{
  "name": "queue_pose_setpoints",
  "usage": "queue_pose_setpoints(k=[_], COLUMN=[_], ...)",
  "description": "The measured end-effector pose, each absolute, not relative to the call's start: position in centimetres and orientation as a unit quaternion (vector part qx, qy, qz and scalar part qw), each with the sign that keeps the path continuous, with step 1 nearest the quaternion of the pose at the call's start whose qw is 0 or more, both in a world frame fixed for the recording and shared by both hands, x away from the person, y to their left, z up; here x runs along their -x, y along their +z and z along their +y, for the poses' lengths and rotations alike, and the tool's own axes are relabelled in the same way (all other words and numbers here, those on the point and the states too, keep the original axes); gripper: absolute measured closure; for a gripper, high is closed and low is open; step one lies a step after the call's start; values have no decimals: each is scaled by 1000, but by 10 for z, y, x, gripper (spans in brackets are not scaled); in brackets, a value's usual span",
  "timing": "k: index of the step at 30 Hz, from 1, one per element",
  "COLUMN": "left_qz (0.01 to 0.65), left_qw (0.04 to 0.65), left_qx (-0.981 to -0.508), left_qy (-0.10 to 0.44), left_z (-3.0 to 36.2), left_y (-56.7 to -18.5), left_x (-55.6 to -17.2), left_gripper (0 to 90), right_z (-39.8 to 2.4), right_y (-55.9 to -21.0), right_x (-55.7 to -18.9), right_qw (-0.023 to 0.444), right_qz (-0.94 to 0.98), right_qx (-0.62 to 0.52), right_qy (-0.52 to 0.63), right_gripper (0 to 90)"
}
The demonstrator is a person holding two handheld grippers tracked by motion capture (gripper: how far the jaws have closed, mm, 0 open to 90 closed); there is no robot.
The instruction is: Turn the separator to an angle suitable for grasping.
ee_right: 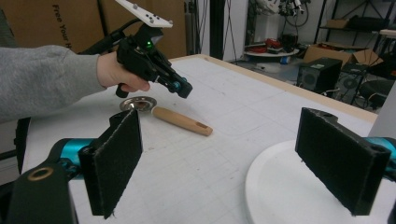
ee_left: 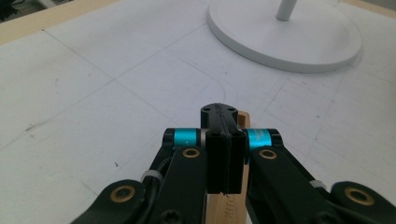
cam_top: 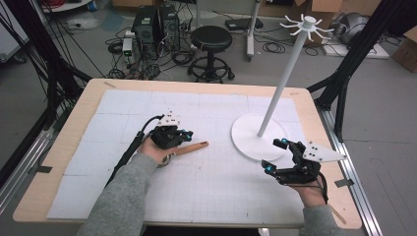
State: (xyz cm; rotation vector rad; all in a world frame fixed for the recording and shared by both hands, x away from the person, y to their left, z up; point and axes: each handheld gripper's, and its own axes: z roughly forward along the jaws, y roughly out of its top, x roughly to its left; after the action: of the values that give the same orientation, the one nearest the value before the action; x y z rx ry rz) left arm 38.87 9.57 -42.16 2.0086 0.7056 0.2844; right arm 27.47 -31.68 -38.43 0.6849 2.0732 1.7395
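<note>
While lying on the table, the ladle (cam_top: 189, 148) sits below the closed left tongs (cam_top: 186, 133).

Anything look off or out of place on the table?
Nothing stands out. The wooden-handled ladle lies flat on the white mat, bowl up, unspilled; the left tongs hover shut just above it. The white hook stand is upright on its base. The right tongs are open and empty.

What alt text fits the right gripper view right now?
The right gripper, jaws wide open, hangs over the white table by the white round stand base. Beyond it, the left gripper, jaws shut and empty, hovers just above a wooden-handled utensil whose metal bowl lies under the hand.
</note>
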Motion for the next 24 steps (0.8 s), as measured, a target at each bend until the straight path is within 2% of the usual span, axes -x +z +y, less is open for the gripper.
queue_pose_setpoints(k=[8,24], left_qz=[298,317], left_qw=[428,414], left_qx=[-845,-847], left_qy=[121,101], left_z=[77,71], left_y=[-430,-441], left_x=[-393,-402], left_gripper=[898,898], right_z=[-318,-318], right_y=[-384,-384], right_x=[-275,-274], right_qw=[164,163], right_qz=[737,737], right_qx=[-238,-241], right_qy=[611,611], right_gripper=[142,142])
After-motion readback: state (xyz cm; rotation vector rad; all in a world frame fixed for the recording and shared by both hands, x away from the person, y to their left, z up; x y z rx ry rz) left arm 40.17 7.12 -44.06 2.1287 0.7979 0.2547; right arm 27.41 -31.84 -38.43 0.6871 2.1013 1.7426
